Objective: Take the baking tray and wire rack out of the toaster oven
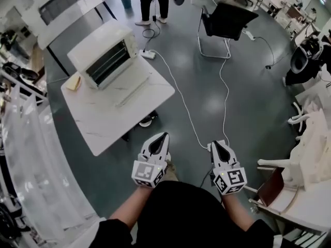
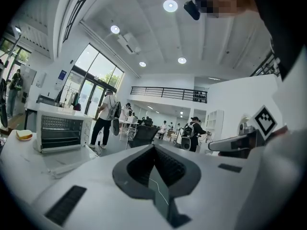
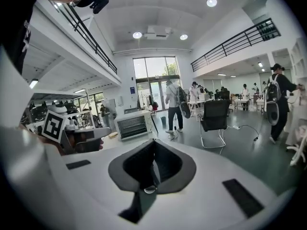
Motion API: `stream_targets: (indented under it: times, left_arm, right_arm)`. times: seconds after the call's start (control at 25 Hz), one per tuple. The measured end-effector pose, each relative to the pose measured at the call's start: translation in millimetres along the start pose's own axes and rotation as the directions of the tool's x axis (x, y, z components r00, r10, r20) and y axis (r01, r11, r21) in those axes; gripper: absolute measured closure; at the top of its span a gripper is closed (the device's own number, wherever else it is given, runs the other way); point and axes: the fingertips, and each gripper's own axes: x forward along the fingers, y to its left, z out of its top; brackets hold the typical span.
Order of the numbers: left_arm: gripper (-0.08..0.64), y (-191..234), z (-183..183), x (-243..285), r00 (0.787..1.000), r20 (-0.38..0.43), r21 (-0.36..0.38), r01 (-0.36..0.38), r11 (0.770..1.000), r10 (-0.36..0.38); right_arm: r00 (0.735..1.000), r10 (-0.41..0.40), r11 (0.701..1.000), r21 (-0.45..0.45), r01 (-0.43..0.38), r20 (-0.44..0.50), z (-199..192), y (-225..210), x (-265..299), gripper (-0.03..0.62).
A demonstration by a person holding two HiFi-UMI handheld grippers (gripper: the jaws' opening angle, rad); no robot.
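Observation:
A white toaster oven [image 1: 106, 53] stands on a white marble-top table [image 1: 111, 120], its glass door shut, with rack bars showing behind the glass. It also appears in the left gripper view [image 2: 61, 132] and in the right gripper view [image 3: 134, 124]. The baking tray and wire rack cannot be told apart inside. My left gripper [image 1: 164, 135] and right gripper [image 1: 213, 143] are both shut and empty. They hang over the grey floor well short of the table.
A yellow sponge-like block [image 1: 73, 81] lies on the table left of the oven. A white cable [image 1: 181, 97] and power strip [image 1: 147, 54] run across the floor. A black chair [image 1: 223, 22] stands beyond, and a person [image 1: 154, 1] stands behind the table. Cluttered benches flank both sides.

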Motion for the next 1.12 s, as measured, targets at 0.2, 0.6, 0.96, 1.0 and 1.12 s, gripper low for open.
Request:
stream_targets:
  times: [0.2,0.6,0.96,1.0,1.12]
  left_arm:
    - [0.541,62.4,30.2,33.2,0.999,0.016,-0.023,-0.028,0.999,0.028]
    - [0.541,178.7,39.9,30.6,0.988,0.026,-0.09,-0.147,0.985,0.149]
    - [0.541,247.6,41.0,-14.9,0.927,0.054,-0.151,-0.359,0.921,0.37]
    - [0.541,254.8,41.6,-19.4,0.915,0.055,-0.157,-0.387,0.908,0.4]
    - [0.541,274.1,40.6,-24.3,0.878,0.056,-0.187,-0.459,0.869,0.476]
  right_arm:
    - [0.999,0.043,0.998,-0.037,-0.043,0.009,50.3,11.2,91.2,0.571]
    - [0.989,0.14,0.984,-0.102,-0.145,-0.055,80.6,60.2,211.4,0.571]
    - [0.947,0.303,0.936,-0.151,-0.317,-0.108,92.6,117.0,292.7,0.571]
    - [0.937,0.33,0.926,-0.156,-0.344,-0.112,94.2,125.0,301.9,0.571]
    - [0.902,0.41,0.888,-0.168,-0.428,-0.132,96.2,142.8,331.0,0.571]
